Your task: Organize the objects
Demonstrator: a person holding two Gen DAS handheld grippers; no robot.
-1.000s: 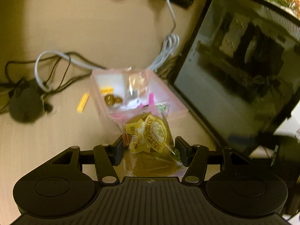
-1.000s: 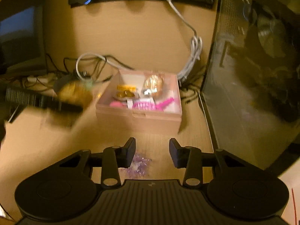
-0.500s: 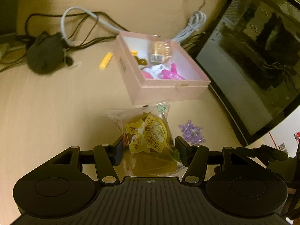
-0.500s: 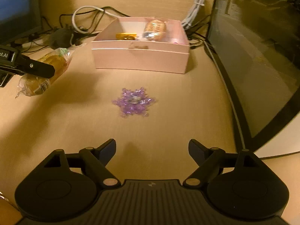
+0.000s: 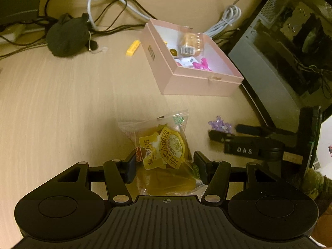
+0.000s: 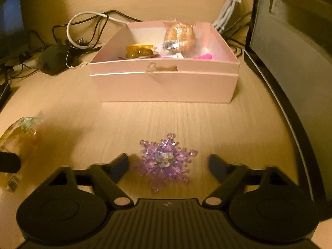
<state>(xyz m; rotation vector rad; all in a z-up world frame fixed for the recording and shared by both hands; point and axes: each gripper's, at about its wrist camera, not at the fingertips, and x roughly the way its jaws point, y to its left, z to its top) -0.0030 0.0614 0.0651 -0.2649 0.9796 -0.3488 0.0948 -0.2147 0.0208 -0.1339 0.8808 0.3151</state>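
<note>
Purple snowflake ornament (image 6: 165,160): lies flat on the wooden desk (image 6: 186,120), just in front of the pink box (image 6: 164,87) and between your right fingers.
Right gripper (image 6: 168,165): jaws spread wide, one either side of the ornament, touching nothing that I can see.
Step in hand: lower until the fingertips reach the desk, centre on the jewelled middle, then close slowly; the thin spikes will likely slip or snap if pinched at a tip.
Left gripper (image 5: 165,167): closed on the packaged bread bun (image 5: 164,151), held above the desk, short of the box.
Box: open, already holding a wrapped pastry (image 6: 180,36).
</note>
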